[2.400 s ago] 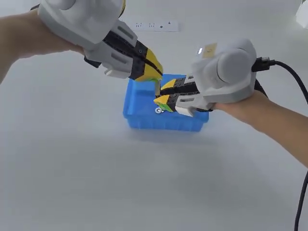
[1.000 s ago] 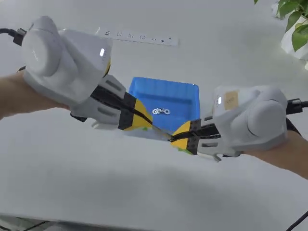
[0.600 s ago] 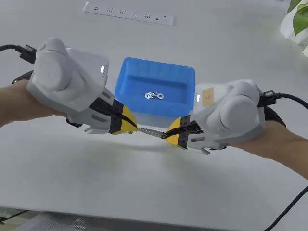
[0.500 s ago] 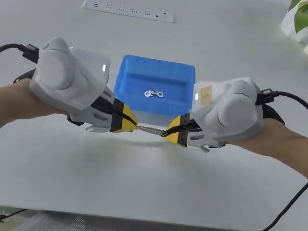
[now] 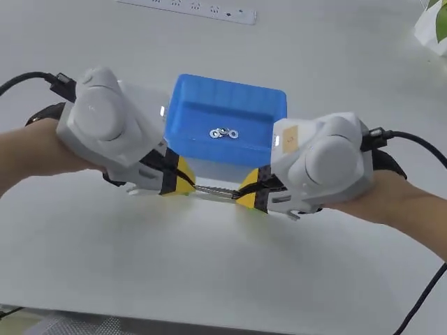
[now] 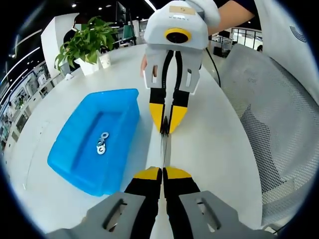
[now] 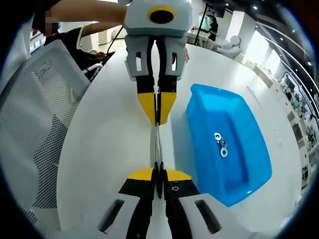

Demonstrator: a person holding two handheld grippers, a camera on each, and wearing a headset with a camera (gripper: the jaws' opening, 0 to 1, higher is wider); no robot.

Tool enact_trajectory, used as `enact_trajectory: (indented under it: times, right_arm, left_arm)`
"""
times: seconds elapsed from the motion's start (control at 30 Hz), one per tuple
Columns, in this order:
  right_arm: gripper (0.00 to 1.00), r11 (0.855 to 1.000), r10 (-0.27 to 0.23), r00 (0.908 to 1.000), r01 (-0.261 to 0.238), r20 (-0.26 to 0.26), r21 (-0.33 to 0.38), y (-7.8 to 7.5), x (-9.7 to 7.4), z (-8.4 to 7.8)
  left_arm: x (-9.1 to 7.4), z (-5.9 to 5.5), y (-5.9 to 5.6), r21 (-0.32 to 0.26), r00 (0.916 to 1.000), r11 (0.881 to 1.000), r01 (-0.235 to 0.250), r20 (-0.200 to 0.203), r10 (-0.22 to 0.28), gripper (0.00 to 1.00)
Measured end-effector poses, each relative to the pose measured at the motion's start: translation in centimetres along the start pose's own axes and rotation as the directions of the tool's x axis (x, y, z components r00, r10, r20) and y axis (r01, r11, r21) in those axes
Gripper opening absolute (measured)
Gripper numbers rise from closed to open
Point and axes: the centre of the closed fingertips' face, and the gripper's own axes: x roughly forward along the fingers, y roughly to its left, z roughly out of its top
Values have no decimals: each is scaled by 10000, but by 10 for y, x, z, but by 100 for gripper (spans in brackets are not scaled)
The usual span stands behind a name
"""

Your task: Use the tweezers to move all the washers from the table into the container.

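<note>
A blue container (image 5: 202,105) stands on the white table with three washers (image 5: 223,132) lying together on its floor. In front of it, thin metal tweezers (image 5: 213,188) span level between both grippers. My left gripper (image 5: 183,183) is shut on one end and my right gripper (image 5: 246,194) is shut on the other, tips facing each other. In the left gripper view my left gripper (image 6: 162,174) pinches the tweezers (image 6: 163,149), with the container (image 6: 79,164) and washers (image 6: 102,144) at left. In the right gripper view my right gripper (image 7: 158,177) clamps the tweezers (image 7: 157,144); the container (image 7: 249,164) and washers (image 7: 221,144) lie at right.
A white power strip (image 5: 188,8) lies at the table's far edge and a potted plant (image 5: 433,21) stands at the far right. A black cable (image 5: 412,139) trails from the right gripper. A mesh chair (image 6: 279,124) sits by the table's near edge.
Both grippers have come back from over the container to its near side and dropped lower, still holding the tweezers between them. The washers lie still in the container.
</note>
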Motion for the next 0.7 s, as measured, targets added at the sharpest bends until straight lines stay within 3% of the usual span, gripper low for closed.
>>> enact_trajectory:
  times: [0.1,0.13,0.57,0.6,0.63,0.7]
  right_arm:
    - [8,10000,14,10000,-14,25,55,0,0,0]
    - [8,10000,12,10000,-13,35,40,0,0,0]
    - [11,9991,172,9998,-175,85,382,2,-1,-1]
    - [11,9990,178,9998,-182,88,418,2,-1,-1]
    - [11,9989,138,9999,-142,82,444,1,-1,-1]
    - [11,9991,78,10000,-78,14,417,1,-2,-2]
  left_arm:
    - [3,-5,1,361,9990,9993,-87,-436,103,6]
    - [5,-2,0,207,9997,9998,-38,-250,43,6]
    - [2,-4,3,-311,9994,9994,-161,-321,151,7]
    - [1,-4,4,-501,9993,9986,-173,-325,157,7]
    - [2,-1,1,-1021,10000,9948,-13,-17,12,8]
    - [-1,0,3,-975,10000,9952,-73,-11,72,9]
